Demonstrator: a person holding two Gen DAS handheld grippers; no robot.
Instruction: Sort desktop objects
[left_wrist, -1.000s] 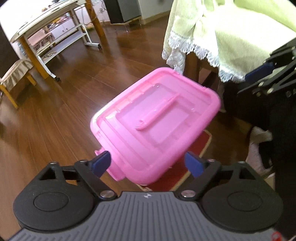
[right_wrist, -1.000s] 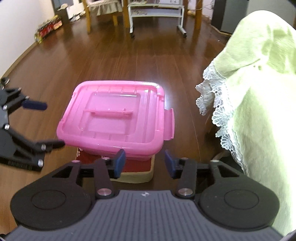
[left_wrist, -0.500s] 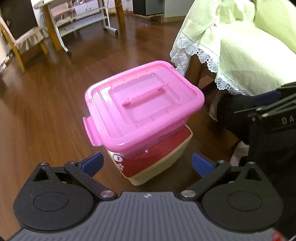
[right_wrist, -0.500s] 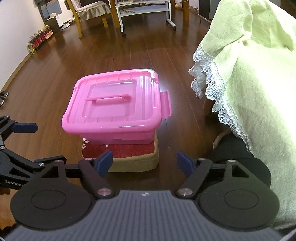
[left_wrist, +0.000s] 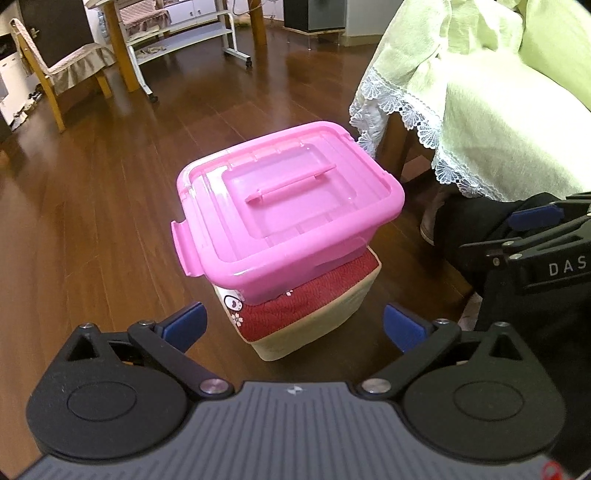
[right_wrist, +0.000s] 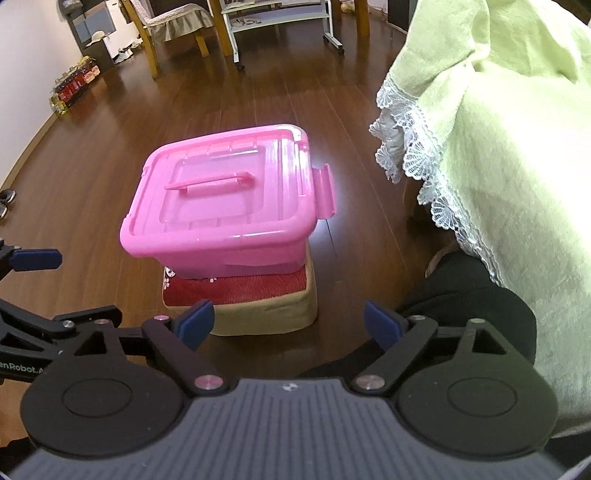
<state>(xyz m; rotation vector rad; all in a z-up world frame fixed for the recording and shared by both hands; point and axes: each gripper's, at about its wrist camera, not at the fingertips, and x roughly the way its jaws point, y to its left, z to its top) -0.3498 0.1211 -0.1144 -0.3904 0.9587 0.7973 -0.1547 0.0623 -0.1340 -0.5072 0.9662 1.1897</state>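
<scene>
Floor (left_wrist: 92, 221): dark brown wood boards, glossy; everything listed here stands on it or over it.
Green cloth (right_wrist: 517, 155): pale green cover with a white lace hem, draped over furniture to my right; its hem hangs near the pink box without touching it.
Chair (left_wrist: 62, 70): wooden frame with a beige skirted seat cover, far back on the left, well apart from the box.
Pink box (left_wrist: 284, 210): translucent pink plastic storage box, lid on, carry handle lying flat across the lid, a latch tab standing out at each end. It sits on top of the cushioned stool, overhanging it on the left in the left wrist view.
Cushioned stool (left_wrist: 314, 306): low block with beige sides and a red patterned top, on the floor directly under the pink box.
My left gripper (left_wrist: 293, 326): blue-tipped fingers spread wide, nothing between them; it hangs short of the stool, apart from the box.
My right gripper (right_wrist: 288, 321): fingers likewise spread wide and empty, near the front of the stool, touching nothing.
Dark clothing (right_wrist: 476, 306): black fabric low on the right, beneath the green cloth.
</scene>
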